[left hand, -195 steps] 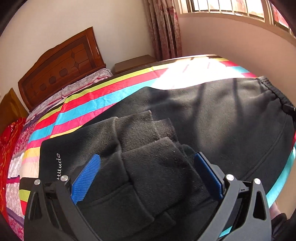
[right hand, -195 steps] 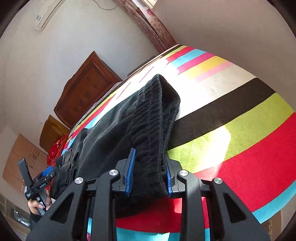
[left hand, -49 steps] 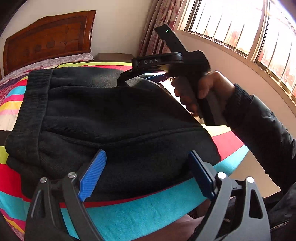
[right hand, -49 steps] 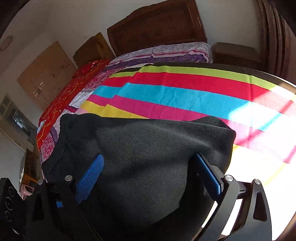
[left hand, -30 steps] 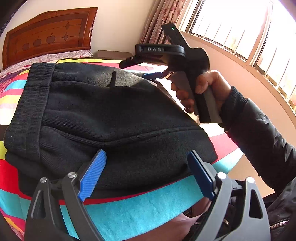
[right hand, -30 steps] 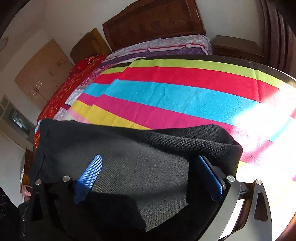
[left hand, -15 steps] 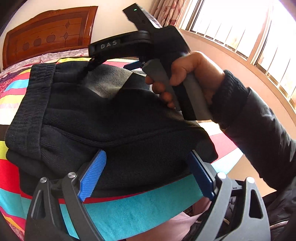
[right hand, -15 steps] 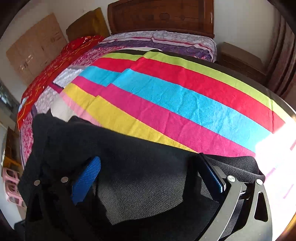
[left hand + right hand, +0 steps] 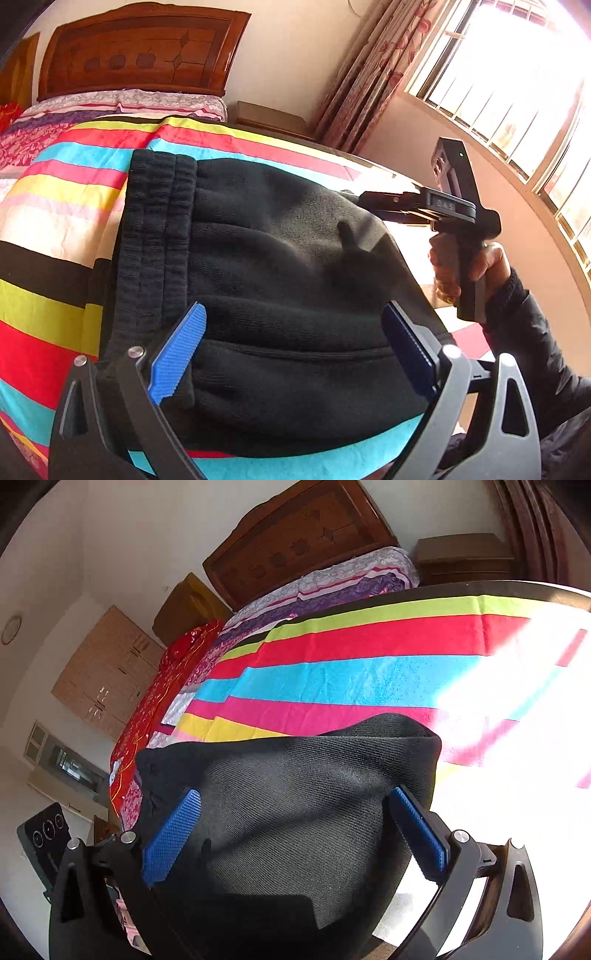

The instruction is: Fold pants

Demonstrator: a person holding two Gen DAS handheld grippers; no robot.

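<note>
- The right gripper [image 9: 354,201] has pulled off the top of the pants [image 9: 280,280]; half a second ago it was pressed down across the cloth, now it hangs at the right edge of the bundle, the person's hand [image 9: 461,269] around its handle.
- The left gripper [image 9: 295,350] is opening its jaws further, blue pads [image 9: 177,354] wide on either side of the near fold, and neither pad seems to press the cloth.
- From its own camera the right gripper [image 9: 295,834] is spread wide too, with black fabric lying between the pads and nothing squeezed.
- So both tools have let go. I read that as the fold being laid and released.
- The pants sit as a thick, compact black bundle on the striped blanket [image 9: 55,206] near the front edge of the bed, with the ribbed waistband [image 9: 155,236] running down the left side.
- Looks close to finished; at most a pat or a squaring-up is left, judging by how tidy the stack lies.
- Around it: a wooden headboard [image 9: 136,51] at the far end, a small nightstand [image 9: 269,116] beside the curtain [image 9: 365,66], and a bright barred window [image 9: 509,81].
- Nothing lies on the blanket near the bundle; the window glare washes out the bed's right side, so that edge is hard to judge.
</note>
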